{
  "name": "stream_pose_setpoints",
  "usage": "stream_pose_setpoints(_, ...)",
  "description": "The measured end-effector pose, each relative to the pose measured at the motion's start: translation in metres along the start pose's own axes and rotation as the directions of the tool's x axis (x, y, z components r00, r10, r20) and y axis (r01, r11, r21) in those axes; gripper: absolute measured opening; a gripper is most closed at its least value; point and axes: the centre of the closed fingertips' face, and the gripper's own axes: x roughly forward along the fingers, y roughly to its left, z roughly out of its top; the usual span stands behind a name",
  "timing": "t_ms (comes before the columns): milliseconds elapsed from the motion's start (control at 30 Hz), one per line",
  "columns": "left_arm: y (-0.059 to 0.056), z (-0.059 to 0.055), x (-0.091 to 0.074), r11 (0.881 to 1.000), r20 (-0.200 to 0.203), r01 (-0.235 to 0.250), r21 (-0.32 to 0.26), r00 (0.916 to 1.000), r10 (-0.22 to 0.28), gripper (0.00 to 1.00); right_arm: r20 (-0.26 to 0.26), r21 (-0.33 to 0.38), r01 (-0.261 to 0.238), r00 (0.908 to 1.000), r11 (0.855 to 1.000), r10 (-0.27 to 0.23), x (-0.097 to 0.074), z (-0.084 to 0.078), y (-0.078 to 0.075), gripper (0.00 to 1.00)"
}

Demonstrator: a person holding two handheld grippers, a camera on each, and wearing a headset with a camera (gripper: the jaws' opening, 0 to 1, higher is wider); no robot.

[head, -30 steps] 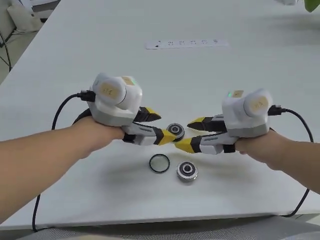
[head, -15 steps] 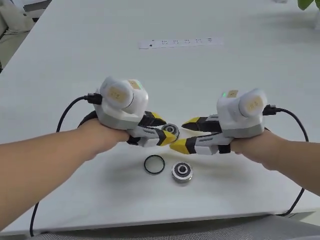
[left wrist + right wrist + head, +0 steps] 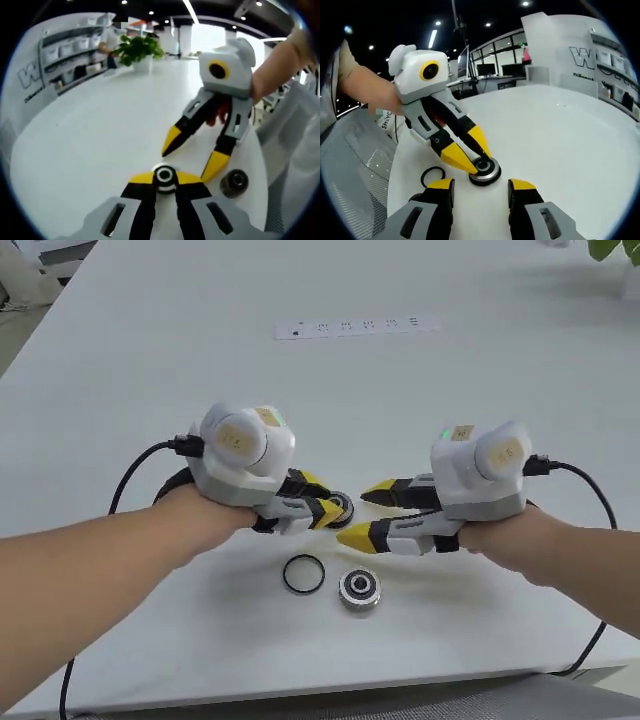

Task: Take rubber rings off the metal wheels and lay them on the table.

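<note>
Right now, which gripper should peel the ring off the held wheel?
Right. The right gripper is open, its tips just short of the wheel; the left gripper is shut on that wheel, holding it.

The bench (image 3: 120,370) was smooth and matt. The held wheel (image 3: 489,173) and the loose wheel (image 3: 358,587) shone like polished metal. The ring (image 3: 284,575) was matt, probably rubber. The left tool (image 3: 335,508) and right tool (image 3: 358,513) had smooth, faintly glossy plastic shells with matt yellow jaw tips.
</note>
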Motion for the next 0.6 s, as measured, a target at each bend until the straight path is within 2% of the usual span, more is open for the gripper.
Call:
stream_pose_setpoints(100, -0.001, 0.000, -0.001, 0.999, -0.002, -0.008, 0.032, 1.0000, 0.008, 0.15, 0.005, 0.001, 0.003, 1.0000, 1.000, -0.003, 0.001, 0.001, 0.000, 0.40)
stream_pose_setpoints(233, -0.001, 0.000, -0.001, 1.000, -0.003, -0.014, 0.018, 0.9999, 0.014, 0.14, 0.009, 0.001, 0.002, 1.0000, 1.000, -0.002, 0.004, 0.002, 0.002, 0.40)
stream_pose_setpoints(267, -0.001, 0.003, 0.001, 0.999, 0.009, -0.015, 0.036, 0.9998, 0.015, 0.14, 0.010, 0.002, 0.001, 0.9999, 1.000, -0.001, 0.005, 0.003, 0.002, 0.40)
stream_pose_setpoints(333, -0.002, 0.000, -0.001, 0.999, -0.003, -0.023, 0.026, 0.9997, 0.023, 0.14, 0.011, 0.001, 0.002, 0.9999, 1.000, -0.002, 0.007, 0.004, 0.003, 0.40)
stream_pose_setpoints(600, -0.002, 0.001, -0.001, 0.999, 0.004, -0.035, 0.017, 0.9994, 0.035, 0.14, 0.010, 0.008, 0.014, 0.9999, 1.000, -0.014, 0.016, 0.005, 0.001, 0.38)
